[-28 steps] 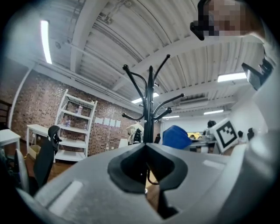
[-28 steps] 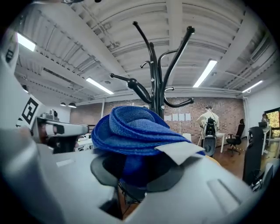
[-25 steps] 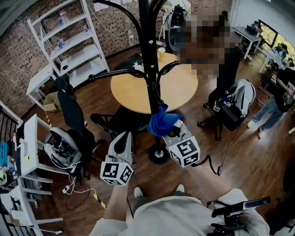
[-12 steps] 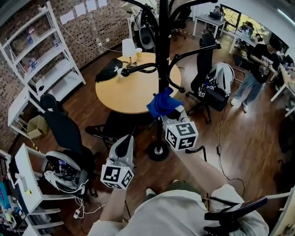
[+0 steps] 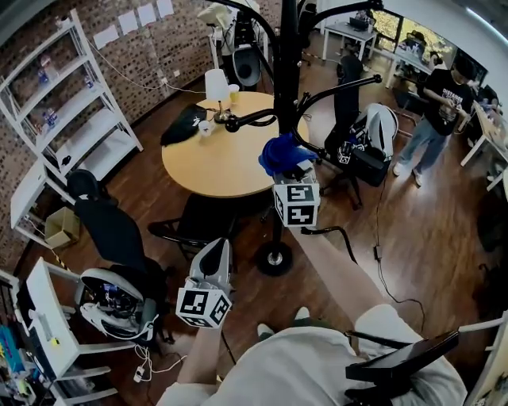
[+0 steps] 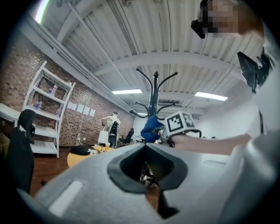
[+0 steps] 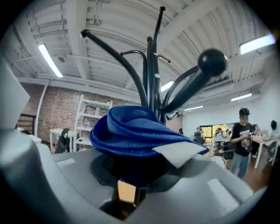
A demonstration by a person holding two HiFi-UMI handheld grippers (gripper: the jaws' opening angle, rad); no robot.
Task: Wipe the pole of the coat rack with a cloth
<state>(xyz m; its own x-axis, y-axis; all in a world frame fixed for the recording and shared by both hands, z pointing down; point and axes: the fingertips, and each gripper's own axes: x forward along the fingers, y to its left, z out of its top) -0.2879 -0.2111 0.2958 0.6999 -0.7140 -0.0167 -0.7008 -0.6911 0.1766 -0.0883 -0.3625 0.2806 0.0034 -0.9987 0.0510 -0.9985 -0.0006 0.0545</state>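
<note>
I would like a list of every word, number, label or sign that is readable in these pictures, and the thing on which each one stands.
No text can be read in any view.
Paper sheets on the brick wall: too small to read.
Print on a person's black T-shirt: too small to read.
White tag on the blue cloth: no print visible.
Marker cubes: square patterns only, no letters.

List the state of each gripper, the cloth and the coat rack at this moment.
coat rack: upright, hooks in view bare.
right gripper: shut on the blue cloth, up at the pole.
left gripper: shut, empty, held low and apart from the coat rack.
blue cloth: bunched, clamped, against the pole.
</note>
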